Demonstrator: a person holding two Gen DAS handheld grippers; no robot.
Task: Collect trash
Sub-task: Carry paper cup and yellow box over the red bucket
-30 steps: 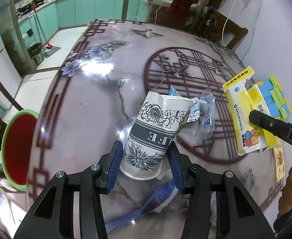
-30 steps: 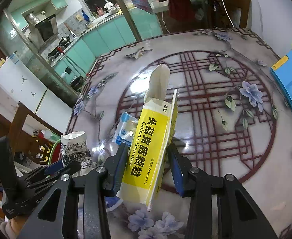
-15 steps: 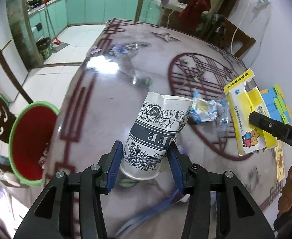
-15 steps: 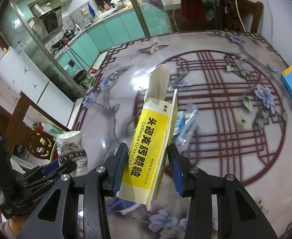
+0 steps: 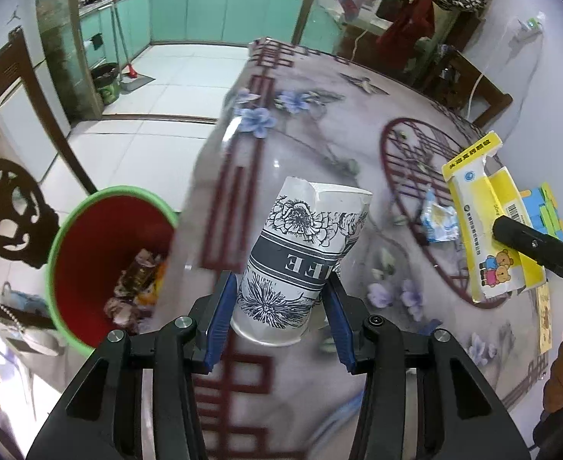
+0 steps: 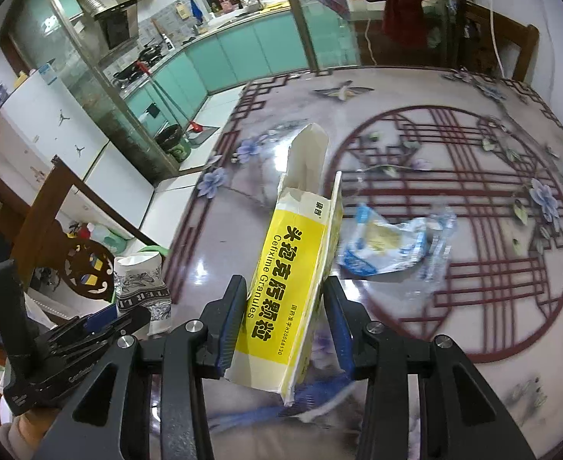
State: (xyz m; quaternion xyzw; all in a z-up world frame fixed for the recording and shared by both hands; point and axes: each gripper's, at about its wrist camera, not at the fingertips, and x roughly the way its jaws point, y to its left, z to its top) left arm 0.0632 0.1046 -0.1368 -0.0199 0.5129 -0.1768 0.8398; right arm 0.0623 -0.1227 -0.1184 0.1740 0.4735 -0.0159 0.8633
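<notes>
Both claws loaded, bin not yet reached.

The left gripper [image 5: 279, 326] is clamped on a crumpled black-and-white floral paper cup [image 5: 300, 264]; the right gripper [image 6: 287, 329] is clamped on a torn yellow cardboard medicine box [image 6: 293, 283]. The red, green-rimmed waste bin [image 5: 70, 230] stands on the floor left of the cup. Risk: the dented cup may slip, or drop short of the bin onto the patterned table [image 5: 281, 153].

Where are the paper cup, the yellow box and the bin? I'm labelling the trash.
paper cup [image 5: 300, 257], left wrist view, on its printed side.
yellow box [image 6: 289, 276], right wrist view, on its yellow face.
bin [image 5: 101, 237], left wrist view, on its red inner wall.
</notes>
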